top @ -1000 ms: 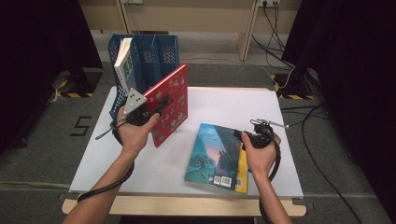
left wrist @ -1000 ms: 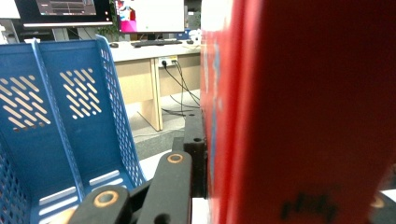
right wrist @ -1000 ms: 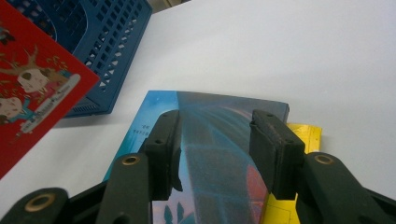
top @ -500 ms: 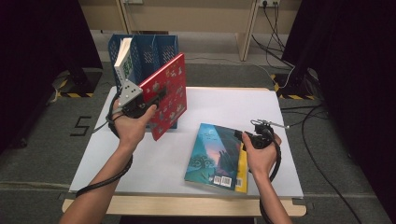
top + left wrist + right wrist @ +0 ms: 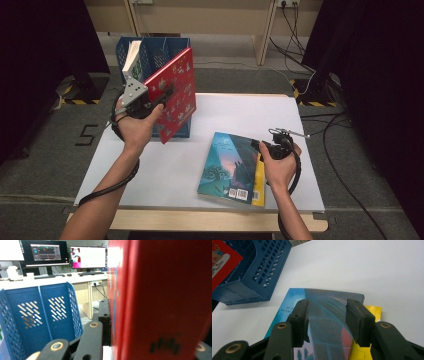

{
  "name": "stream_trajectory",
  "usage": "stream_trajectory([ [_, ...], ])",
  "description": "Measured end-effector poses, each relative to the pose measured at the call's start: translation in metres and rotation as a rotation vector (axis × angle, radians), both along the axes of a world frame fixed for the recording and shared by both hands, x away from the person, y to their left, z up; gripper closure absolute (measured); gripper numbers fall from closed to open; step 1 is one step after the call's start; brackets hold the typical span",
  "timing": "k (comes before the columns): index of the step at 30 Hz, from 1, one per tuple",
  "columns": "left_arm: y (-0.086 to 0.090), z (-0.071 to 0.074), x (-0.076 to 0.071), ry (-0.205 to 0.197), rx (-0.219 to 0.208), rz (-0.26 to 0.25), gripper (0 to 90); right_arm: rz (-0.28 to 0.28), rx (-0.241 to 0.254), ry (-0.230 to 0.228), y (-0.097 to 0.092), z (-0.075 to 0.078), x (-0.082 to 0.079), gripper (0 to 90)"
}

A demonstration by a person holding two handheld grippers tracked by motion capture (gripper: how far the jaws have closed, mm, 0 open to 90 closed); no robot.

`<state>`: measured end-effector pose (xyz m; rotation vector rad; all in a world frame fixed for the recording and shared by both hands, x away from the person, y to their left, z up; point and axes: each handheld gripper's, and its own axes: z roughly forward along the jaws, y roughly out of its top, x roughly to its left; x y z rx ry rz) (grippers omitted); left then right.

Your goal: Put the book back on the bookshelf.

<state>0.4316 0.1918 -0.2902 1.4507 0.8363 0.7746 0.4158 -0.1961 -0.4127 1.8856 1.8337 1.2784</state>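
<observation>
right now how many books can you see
4. A red book clamped in the left gripper by the blue file rack; a white-covered book standing in the rack; a teal book lying on a yellow book near the right gripper. More may be hidden underneath.

Glossy red book, perforated blue plastic file rack, matt white tabletop — smooth, teal book glossy
</observation>
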Motion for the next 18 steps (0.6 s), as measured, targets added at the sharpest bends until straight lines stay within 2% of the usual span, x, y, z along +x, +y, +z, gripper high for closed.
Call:
stream_trajectory([
  [18, 0.02, 0.013, 0.016, -0.012, -0.005, 0.073, 79.5, -0.002, -0.012, -0.003, -0.001, -0.002, 0.001, 54.0],
])
